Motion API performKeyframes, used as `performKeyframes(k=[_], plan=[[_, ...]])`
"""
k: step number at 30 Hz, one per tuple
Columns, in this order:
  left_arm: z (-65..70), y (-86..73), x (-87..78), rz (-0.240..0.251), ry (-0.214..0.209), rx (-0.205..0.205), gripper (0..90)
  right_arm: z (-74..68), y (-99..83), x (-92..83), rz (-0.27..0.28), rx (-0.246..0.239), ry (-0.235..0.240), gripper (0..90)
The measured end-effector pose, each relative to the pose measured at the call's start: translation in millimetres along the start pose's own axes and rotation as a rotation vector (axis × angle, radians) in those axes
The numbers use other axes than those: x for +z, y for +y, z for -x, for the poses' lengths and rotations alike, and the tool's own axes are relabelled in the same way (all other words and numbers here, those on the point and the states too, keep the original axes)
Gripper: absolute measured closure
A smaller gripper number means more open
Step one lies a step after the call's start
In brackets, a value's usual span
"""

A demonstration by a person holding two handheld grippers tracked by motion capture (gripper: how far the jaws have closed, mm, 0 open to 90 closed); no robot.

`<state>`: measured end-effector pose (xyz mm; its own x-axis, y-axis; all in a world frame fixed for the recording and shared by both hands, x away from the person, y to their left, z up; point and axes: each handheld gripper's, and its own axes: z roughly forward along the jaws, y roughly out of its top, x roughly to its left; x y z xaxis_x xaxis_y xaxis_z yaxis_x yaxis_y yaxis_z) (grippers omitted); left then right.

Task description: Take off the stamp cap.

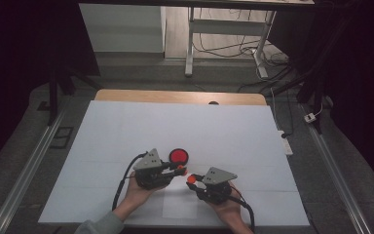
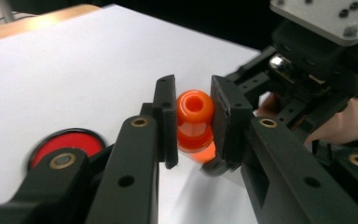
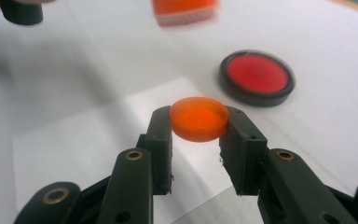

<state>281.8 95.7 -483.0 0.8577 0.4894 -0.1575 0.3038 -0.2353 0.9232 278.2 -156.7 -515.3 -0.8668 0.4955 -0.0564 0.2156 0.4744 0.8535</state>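
- My left fingers (image 2: 193,123) clamp the orange bottle (image 2: 194,122) above the bench (image 1: 126,131).
- My right fingers (image 3: 199,135) pinch its cap (image 3: 199,117); a thin grip might let it pop free.

Wooden table (image 1: 180,96) under a white sheet (image 1: 185,131). Grey floor (image 1: 316,161) around it, metal rails (image 1: 27,170) either side. Beyond the table: white desk frame (image 1: 191,39), tangled cables (image 1: 233,48), a power strip (image 1: 286,145) right. Dark surroundings.
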Motion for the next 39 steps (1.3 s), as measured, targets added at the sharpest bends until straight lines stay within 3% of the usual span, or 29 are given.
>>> performKeyframes(k=[3, 8, 24, 39], plan=[[-3.0, -0.2, -3.0, 0.002, 0.008, -0.002, 73.1, 0.7, 1.4, -3.1, 0.014, 0.005, -0.008, 64.8], [2.6, -0.6, 1.6, -0.021, 0.000, 0.035, 73.0, 3.0, -0.2, -2.9, 0.003, 0.001, -0.013, 64.8], [1.1, -2.2, 1.8, -0.051, 0.013, 0.047, 73.0, 12.0, -4.1, -11.0, 0.003, 0.018, -0.042, 64.6], [0.4, -2.5, 1.1, -0.067, 0.028, 0.056, 72.9, 35.1, -16.6, -47.4, 0.040, 0.066, -0.123, 64.6]])
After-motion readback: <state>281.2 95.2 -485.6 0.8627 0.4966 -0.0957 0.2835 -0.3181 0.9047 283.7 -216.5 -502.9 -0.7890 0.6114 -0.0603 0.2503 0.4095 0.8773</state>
